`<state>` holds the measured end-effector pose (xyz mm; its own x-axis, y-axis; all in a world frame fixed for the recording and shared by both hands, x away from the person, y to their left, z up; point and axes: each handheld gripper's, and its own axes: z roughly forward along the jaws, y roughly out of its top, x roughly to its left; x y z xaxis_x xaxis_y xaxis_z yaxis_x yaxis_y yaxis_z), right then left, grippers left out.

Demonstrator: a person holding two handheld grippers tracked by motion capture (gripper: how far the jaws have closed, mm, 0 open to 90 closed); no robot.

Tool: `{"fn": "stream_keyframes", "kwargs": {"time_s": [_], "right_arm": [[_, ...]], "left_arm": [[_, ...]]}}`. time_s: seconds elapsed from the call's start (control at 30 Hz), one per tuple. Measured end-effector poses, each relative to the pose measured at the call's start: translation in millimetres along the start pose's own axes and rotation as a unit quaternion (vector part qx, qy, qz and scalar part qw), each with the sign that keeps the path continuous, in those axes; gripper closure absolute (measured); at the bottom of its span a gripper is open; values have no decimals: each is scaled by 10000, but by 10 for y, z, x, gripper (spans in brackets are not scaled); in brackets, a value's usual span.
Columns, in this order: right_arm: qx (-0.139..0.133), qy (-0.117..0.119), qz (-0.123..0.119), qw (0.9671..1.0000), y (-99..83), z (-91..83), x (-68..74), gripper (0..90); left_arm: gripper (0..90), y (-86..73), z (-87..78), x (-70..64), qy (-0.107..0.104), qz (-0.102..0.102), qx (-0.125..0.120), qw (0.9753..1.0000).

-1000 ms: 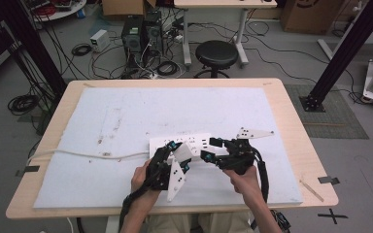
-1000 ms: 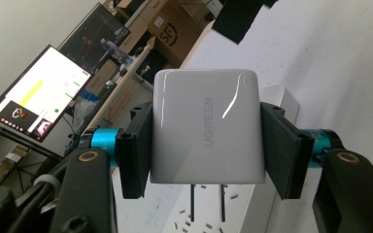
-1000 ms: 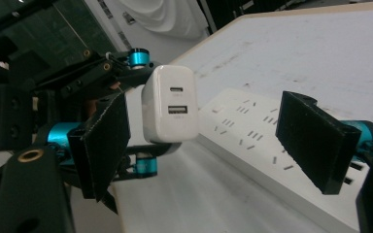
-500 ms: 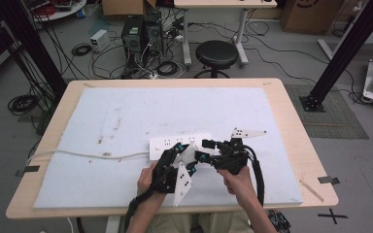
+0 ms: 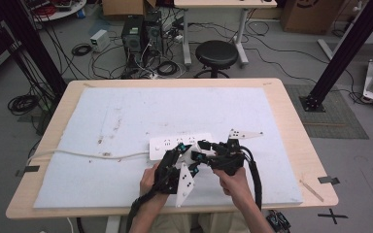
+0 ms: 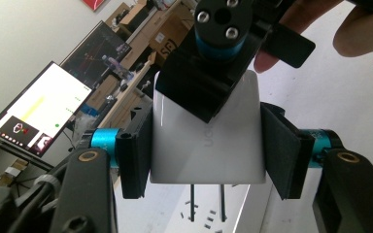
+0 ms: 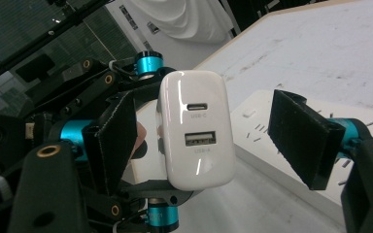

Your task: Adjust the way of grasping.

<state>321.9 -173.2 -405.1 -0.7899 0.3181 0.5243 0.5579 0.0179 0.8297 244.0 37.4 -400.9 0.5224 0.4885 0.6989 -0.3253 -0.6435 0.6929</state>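
Note:
A white USB charger (image 6: 206, 141) sits between the two pads of my left gripper (image 6: 206, 150), which is shut on it. Its two prongs point down at the white power strip (image 6: 209, 218) just below. In the right gripper view the charger (image 7: 196, 131) shows its two USB ports. My right gripper (image 7: 209, 131) stands open around it, one pad close to its side and the other pad (image 7: 298, 138) clearly apart. In the high view both grippers, left (image 5: 175, 162) and right (image 5: 209, 156), meet over the power strip (image 5: 167, 144) near the table's front.
The strip lies on a pale foam mat (image 5: 126, 111) that covers most of the wooden table (image 5: 311, 160). Its white cable (image 5: 77, 154) runs off to the left edge. A black stool (image 5: 216, 53) and tangled cables stand on the floor beyond the far edge.
The two grippers have drawn closer together over the power strip. The right gripper has shifted a little to the left toward the charger.

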Motion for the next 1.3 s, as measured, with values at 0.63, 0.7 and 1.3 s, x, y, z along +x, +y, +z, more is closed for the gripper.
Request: {"fn": "stream_keyframes", "kwargs": {"time_s": [0.63, 0.7, 1.3], "right_arm": [[95, 126, -24, 9999, -31, 58, -12, 391], [96, 124, -38, 9999, -32, 58, -9, 398], [100, 250, -132, 9995, -31, 67, -7, 498]], "left_arm": [[424, 26, 15, 3, 8, -13, -71, 10000], [424, 29, 16, -1, -8, -42, -80, 10000], [424, 50, 29, -12, -34, 1, -124, 9999]]}}
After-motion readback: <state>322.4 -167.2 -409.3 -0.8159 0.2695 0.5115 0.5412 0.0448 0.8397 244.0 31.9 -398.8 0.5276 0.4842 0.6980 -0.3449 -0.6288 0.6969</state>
